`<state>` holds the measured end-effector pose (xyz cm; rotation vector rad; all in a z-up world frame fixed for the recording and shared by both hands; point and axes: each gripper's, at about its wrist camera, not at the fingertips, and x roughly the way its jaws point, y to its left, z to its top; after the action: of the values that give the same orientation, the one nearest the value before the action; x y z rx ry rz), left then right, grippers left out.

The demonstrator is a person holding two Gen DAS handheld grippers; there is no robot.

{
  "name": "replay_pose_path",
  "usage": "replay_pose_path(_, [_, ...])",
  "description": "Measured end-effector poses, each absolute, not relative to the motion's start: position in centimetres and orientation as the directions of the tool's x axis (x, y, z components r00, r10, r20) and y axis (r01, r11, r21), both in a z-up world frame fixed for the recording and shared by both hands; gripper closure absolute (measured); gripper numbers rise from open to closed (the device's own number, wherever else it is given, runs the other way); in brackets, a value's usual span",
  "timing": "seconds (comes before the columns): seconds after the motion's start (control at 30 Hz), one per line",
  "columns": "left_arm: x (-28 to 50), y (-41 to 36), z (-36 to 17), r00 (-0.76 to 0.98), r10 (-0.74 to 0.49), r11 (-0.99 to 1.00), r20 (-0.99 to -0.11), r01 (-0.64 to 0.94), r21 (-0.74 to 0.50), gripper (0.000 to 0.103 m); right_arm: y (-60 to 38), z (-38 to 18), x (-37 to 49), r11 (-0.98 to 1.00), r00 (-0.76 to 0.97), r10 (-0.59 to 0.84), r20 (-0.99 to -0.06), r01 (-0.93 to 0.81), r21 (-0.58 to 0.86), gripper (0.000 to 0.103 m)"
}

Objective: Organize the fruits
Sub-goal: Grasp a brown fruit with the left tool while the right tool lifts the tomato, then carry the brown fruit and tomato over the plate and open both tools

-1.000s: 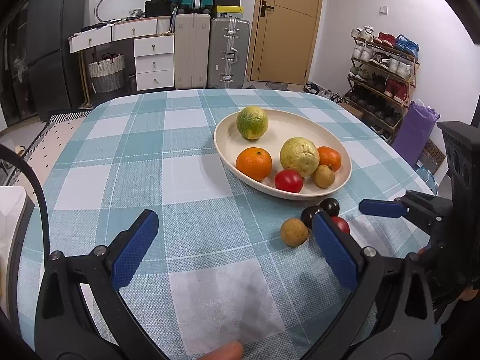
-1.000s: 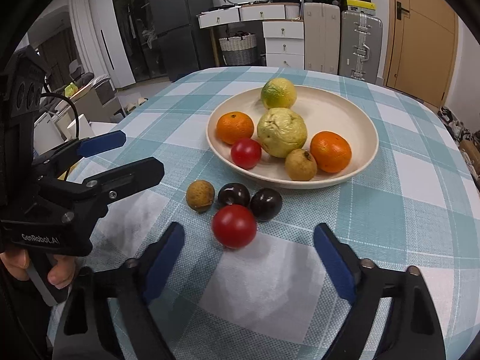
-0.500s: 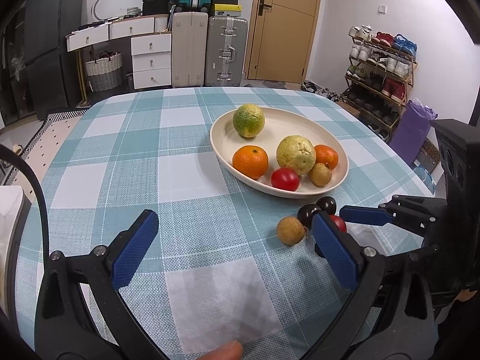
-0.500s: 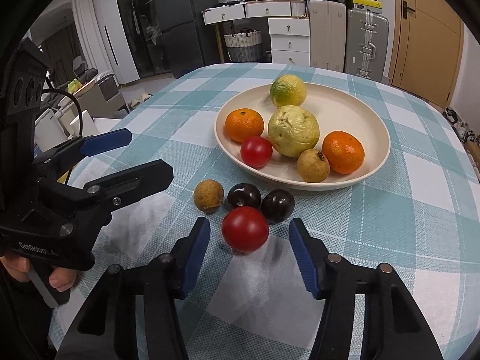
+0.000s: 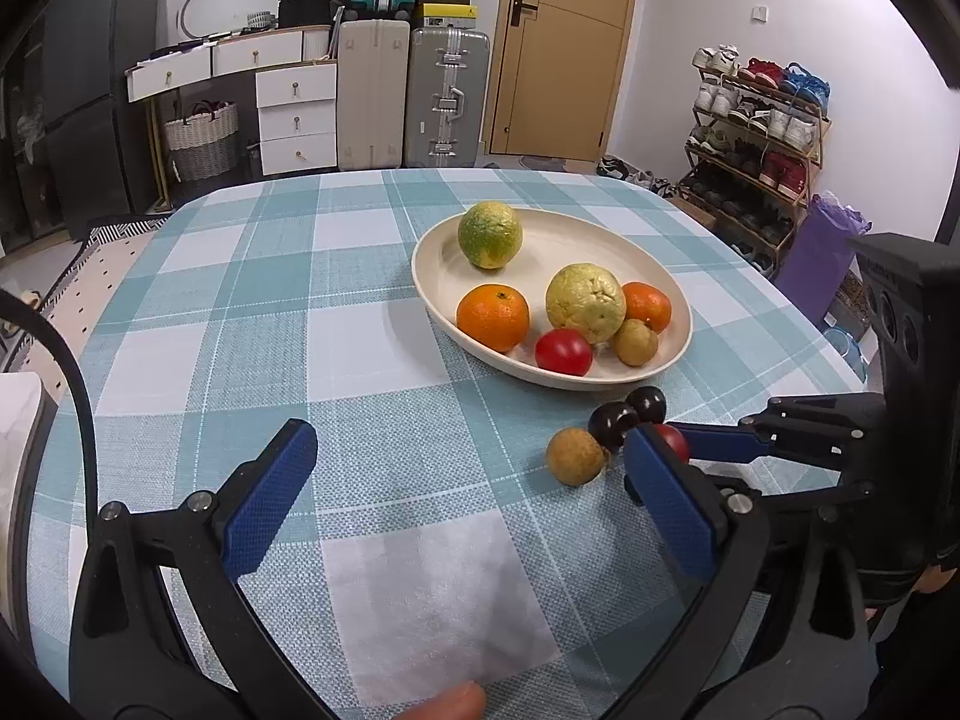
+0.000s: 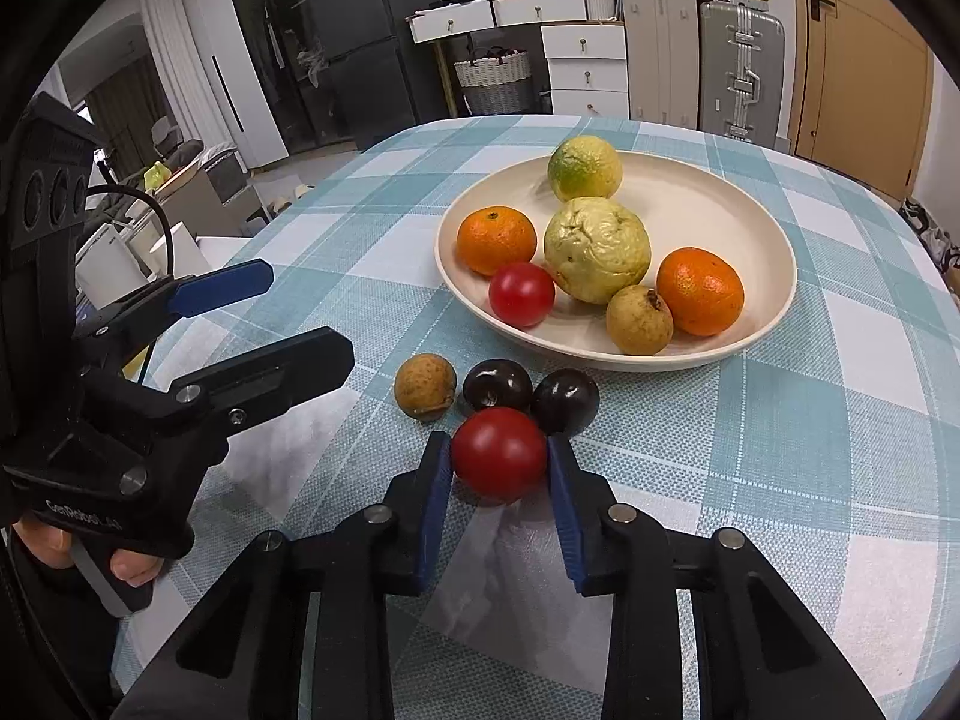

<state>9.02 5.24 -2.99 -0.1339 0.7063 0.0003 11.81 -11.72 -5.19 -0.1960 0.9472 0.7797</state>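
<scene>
Red tomato [image 6: 499, 453], just in front of the plate [image 6: 774, 294], sits clamped in the right tongs [image 6: 498, 468]; left tongs [image 5: 465, 495] gape apart nearby.

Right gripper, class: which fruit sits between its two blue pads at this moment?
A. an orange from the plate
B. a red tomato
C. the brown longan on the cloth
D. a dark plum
B. In the right wrist view the right gripper has both blue pads pressed against the sides of the red tomato on the tablecloth, just in front of the two dark plums.
</scene>
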Motion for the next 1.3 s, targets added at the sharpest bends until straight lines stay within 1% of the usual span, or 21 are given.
replay_pose_path(0.2, [9.3,5.1,-3.2,0.747,-0.063,0.991,-0.662,-0.034,-0.133,0.001,-12.7,-4.5,11.2,0.718,0.36,0.526,-0.771,-0.674,0.175,0.071])
replay_pose_path(0.4, [9.8,3.7,-3.8,0.711,-0.066,0.996,-0.7,0.003,-0.09,0.001,-15.0,-4.0,11.6,0.746,0.399,0.517,-0.757,-0.644,0.17,0.071])
replay_pose_path(0.5, [10.2,3.7,-4.2,0.692,-0.081,0.995,-0.717,0.013,-0.1,0.001,-16.1,-3.7,11.9,0.759,0.412,0.509,-0.756,-0.629,0.168,0.071])
replay_pose_path(0.53, [10.4,3.6,-4.3,0.685,-0.089,0.994,-0.723,0.017,-0.106,0.003,-16.3,-3.6,12.0,0.76,0.414,0.511,-0.754,-0.627,0.171,0.071])
replay_pose_path(0.6, [10.9,3.4,-4.6,0.668,-0.094,0.994,-0.738,0.026,-0.103,0.01,-16.7,-3.5,12.1,0.763,0.418,0.511,-0.751,-0.623,0.173,0.071])
replay_pose_path(0.67, [11.3,3.0,-5.0,0.651,-0.09,0.996,-0.754,0.037,-0.086,0.022,-16.9,-3.4,12.2,0.764,0.42,0.512,-0.749,-0.622,0.173,0.071])
replay_pose_path(0.7, [11.5,2.8,-5.2,0.641,-0.09,0.996,-0.762,0.048,-0.078,0.026,-17.0,-3.4,12.2,0.764,0.42,0.513,-0.749,-0.621,0.174,0.071])
replay_pose_path(0.77, [11.7,2.3,-5.4,0.628,-0.098,0.995,-0.772,0.068,-0.07,0.036,-17.3,-3.3,12.3,0.764,0.421,0.515,-0.746,-0.619,0.178,0.071])
replay_pose_path(0.9, [12.1,1.4,-5.7,0.613,-0.104,0.993,-0.783,0.103,-0.052,0.047,-17.5,-3.4,12.3,0.765,0.421,0.515,-0.747,-0.62,0.178,0.071])
replay_pose_path(0.97, [12.4,1.1,-5.7,0.61,-0.105,0.992,-0.785,0.115,-0.044,0.054,-17.6,-3.3,12.4,0.766,0.424,0.515,-0.745,-0.618,0.178,0.071])
replay_pose_path(1.07, [12.6,1.0,-5.7,0.611,-0.123,0.99,-0.782,0.126,-0.057,0.062,-17.8,-3.3,12.5,0.769,0.426,0.514,-0.745,-0.614,0.179,0.071])
replay_pose_path(1.2, [12.7,1.2,-5.6,0.611,-0.155,0.986,-0.776,0.143,-0.085,0.08,-17.8,-3.2,12.6,0.77,0.427,0.513,-0.745,-0.612,0.179,0.071])
replay_pose_path(1.3, [12.6,1.4,-5.5,0.61,-0.181,0.982,-0.771,0.154,-0.108,0.08,-17.9,-3.3,12.7,0.772,0.425,0.511,-0.747,-0.61,0.181,0.071])
